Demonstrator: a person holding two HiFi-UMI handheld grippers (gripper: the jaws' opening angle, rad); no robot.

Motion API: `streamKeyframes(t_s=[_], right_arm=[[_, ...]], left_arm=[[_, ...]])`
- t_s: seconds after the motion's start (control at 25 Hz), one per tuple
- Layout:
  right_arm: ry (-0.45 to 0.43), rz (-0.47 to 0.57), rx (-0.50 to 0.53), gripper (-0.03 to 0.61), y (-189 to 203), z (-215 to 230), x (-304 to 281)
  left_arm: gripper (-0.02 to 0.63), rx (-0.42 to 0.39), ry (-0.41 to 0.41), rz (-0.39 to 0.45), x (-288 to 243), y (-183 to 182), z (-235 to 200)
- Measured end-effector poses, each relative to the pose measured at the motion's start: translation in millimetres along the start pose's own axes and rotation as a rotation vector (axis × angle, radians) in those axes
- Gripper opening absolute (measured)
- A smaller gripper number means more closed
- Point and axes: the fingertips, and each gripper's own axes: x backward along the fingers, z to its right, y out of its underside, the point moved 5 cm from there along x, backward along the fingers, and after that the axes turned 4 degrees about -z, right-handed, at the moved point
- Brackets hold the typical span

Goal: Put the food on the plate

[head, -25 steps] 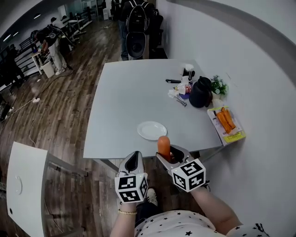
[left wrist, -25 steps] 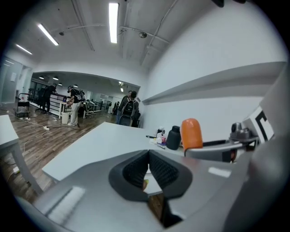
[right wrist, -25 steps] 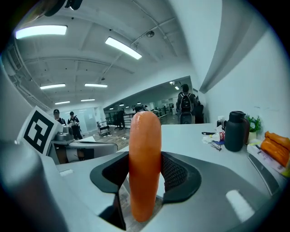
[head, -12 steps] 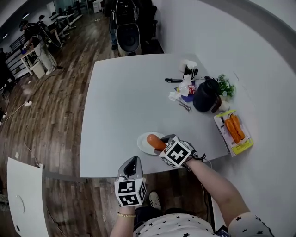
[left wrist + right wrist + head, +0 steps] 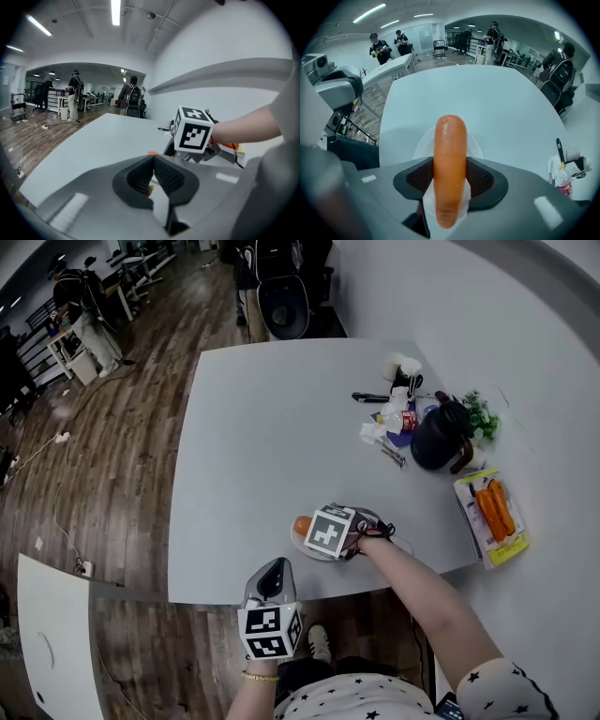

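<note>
My right gripper [image 5: 450, 182] is shut on an orange sausage [image 5: 450, 159], which stands out past both pads. The sausage hangs just over the white plate [image 5: 477, 144]. In the head view the right gripper [image 5: 315, 530] points left over the plate [image 5: 309, 550] near the table's front edge, and the sausage's tip [image 5: 302, 525] shows at its left. The left gripper [image 5: 272, 570] is held off the table, in front of its edge, pads together with nothing between them. In the left gripper view its jaws [image 5: 153, 174] are shut, and the right gripper's marker cube [image 5: 193, 130] is ahead.
On the grey table [image 5: 262, 427] at the right stand a black kettle [image 5: 441, 437], a small plant [image 5: 480, 413], a white cup [image 5: 398, 365], a pen [image 5: 370, 397] and crumpled wrappers [image 5: 394, 420]. A yellow tray of orange food [image 5: 495, 514] juts over the right edge. People stand far back.
The right gripper carried the sausage from in front of the table edge forward to over the plate and turned to point left. The left gripper stayed low in front of the table.
</note>
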Motion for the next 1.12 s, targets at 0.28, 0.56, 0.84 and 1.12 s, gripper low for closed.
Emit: streamKeyframes(t_s=[0.28,0.56,0.84,1.12], right_arm=[[-0.002,-0.008,0.025,0.218,-1.8,1.9,-11.6],[0.027,0.134,-0.059,0.279,0.1,1.0,-4.0],[0.072,0.584,-0.421,0.246,21.4,-22.1,65.5],[0.124,0.968,-0.797,0.050,63.2,-77.3,121.1]], left_arm=[[0.008,-0.002,-0.006,-0.005,-5.4,-1.8,-0.9],[0.008,-0.011,0.000,-0.005,-0.5,-1.5,2.9],[0.008,-0.033,0.021,0.017,8.7,-3.1,21.3],[0.008,-0.047,0.051,0.044,25.7,-2.4,49.4]])
